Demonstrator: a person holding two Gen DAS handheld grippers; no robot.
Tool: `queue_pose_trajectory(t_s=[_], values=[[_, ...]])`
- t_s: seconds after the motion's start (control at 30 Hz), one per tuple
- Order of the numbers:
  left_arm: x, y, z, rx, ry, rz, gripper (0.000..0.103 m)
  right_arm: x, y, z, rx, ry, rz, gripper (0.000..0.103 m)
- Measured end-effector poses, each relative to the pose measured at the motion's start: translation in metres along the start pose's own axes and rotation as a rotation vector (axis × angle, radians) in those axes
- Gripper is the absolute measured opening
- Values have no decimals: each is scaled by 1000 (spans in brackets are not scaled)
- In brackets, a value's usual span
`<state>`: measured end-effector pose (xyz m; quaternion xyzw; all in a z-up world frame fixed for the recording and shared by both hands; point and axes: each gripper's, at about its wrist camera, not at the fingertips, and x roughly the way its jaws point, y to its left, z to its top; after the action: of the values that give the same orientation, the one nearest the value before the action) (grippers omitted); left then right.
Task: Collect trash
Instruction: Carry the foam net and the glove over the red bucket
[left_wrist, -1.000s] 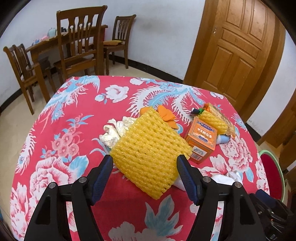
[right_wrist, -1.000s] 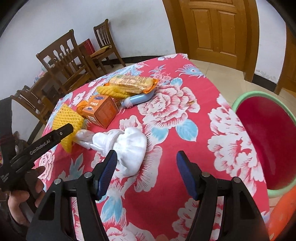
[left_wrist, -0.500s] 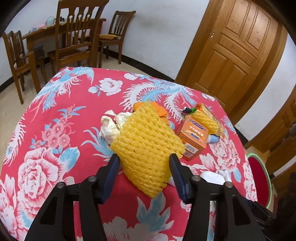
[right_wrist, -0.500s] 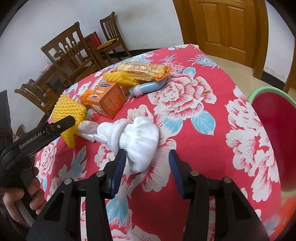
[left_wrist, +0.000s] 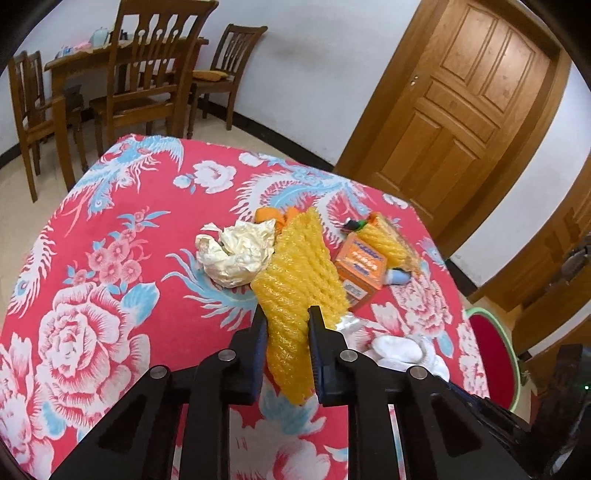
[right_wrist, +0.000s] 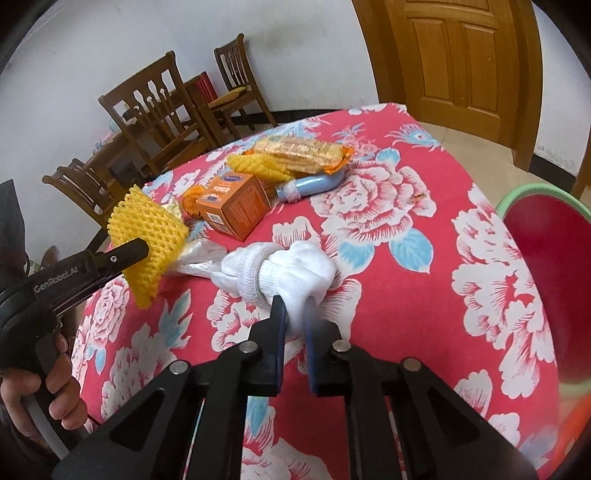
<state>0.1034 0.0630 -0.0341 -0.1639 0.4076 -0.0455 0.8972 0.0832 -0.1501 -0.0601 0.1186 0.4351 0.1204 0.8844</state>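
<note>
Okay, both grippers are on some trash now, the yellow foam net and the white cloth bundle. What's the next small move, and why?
Probably lift both pieces just clear of the tablecloth. The left gripper is closing its jaws on the yellow foam net, and the right gripper pinches the white cloth bundle. The red basin stands off the right edge, likely their destination.

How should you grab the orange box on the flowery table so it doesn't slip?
Probably across its two long flat side walls, coming down from above. The orange box lies flat on the tablecloth with its broad printed face up, so the parallel walls give the fingers even surfaces. Approach from the near, open corner; the yellow foam net and blue tube crowd its far side.
</note>
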Motion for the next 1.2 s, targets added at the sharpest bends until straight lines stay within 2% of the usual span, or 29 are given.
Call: queue_pose_trajectory(t_s=[0.27,0.57,1.2], values=[[-28,-18,-1,44,-44,-30,21,-27,-3,-1,8,-65,7,10],[-40,-45,-5,94,-56,-68,21,-62,-13,-2,34,-144,-21,10],[-30,-146,-27,281,-7,-198,21,-123,-82,-9,173,-264,-150,10]])
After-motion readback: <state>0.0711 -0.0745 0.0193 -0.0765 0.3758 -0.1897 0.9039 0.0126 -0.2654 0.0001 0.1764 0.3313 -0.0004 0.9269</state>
